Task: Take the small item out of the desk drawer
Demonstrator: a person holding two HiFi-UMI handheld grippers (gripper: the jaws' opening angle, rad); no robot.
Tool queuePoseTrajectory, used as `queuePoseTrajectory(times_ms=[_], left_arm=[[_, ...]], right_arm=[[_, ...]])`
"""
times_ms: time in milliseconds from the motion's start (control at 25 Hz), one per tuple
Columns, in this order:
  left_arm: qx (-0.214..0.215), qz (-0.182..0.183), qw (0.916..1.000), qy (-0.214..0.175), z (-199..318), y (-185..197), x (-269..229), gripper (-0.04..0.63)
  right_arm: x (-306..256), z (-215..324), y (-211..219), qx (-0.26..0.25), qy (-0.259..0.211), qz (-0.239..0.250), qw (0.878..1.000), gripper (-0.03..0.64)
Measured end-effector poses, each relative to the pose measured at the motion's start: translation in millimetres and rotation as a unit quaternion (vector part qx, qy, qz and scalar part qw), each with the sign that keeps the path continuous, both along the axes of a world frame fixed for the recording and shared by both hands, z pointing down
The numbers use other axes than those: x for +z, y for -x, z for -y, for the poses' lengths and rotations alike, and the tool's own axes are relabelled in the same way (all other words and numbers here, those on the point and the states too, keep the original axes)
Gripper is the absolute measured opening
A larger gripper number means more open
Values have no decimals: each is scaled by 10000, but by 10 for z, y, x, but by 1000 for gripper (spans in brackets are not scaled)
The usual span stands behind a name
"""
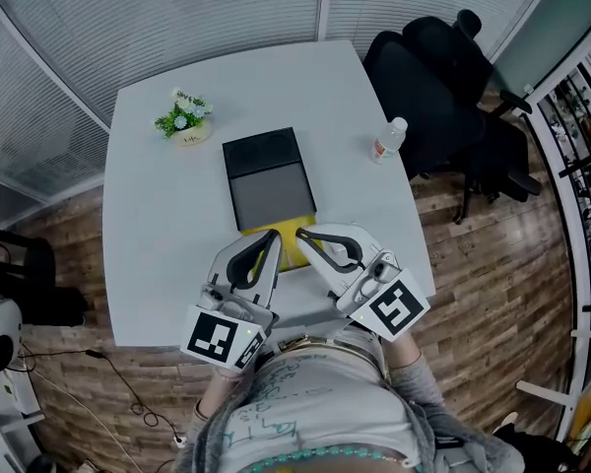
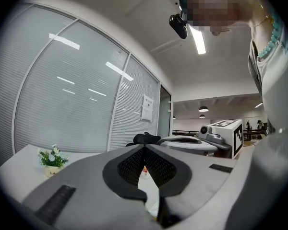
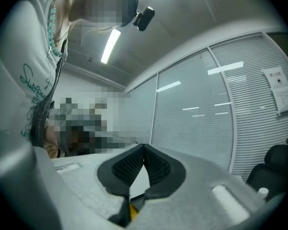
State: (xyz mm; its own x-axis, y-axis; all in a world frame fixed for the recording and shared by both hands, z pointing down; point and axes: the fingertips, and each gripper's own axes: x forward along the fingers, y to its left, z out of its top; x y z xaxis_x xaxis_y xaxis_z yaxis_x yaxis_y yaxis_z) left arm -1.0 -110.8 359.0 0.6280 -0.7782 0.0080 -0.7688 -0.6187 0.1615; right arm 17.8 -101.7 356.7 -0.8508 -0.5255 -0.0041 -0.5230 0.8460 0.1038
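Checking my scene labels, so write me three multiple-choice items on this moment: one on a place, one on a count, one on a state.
1. Seen from the head view, where on the table does the flower pot stand?
A. near right corner
B. far left corner
C. middle

2. How many of the bottle kind stand on the table?
A. one
B. two
C. three

3. How do the right gripper jaws stand?
A. wide apart
B. closed on a cup
C. together, nothing between

Answers:
1. B, since the pot sits by the far left corner, away from the person.
2. A, since a single bottle shows, near the right edge.
3. C, since the right gripper view shows the tips meeting with nothing held.
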Motion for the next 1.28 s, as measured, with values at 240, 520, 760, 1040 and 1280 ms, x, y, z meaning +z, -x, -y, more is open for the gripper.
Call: queuePoseTrajectory(times_ms=[240, 520, 760, 1040, 1280], left_arm=[[62, -13, 9984, -561, 3, 4, -295, -3], [-54, -19, 9977, -681, 12, -10, -319, -3], [-211, -25, 9989, -425, 22, 32, -137, -2], [-215, 36, 9992, -334, 2, 23, -47, -3], [-203, 93, 9993, -316, -9, 10, -34, -3]], right_arm=[[-206, 5, 8, 41, -210, -18, 9998, 3], [-216, 37, 28, 246, -415, 97, 9988, 3], [-53, 52, 63, 361, -136, 18, 9993, 2], [-9, 43, 80, 322, -88, -86, 9994, 2], [-1, 37, 82, 250, -93, -173, 9995, 2]])
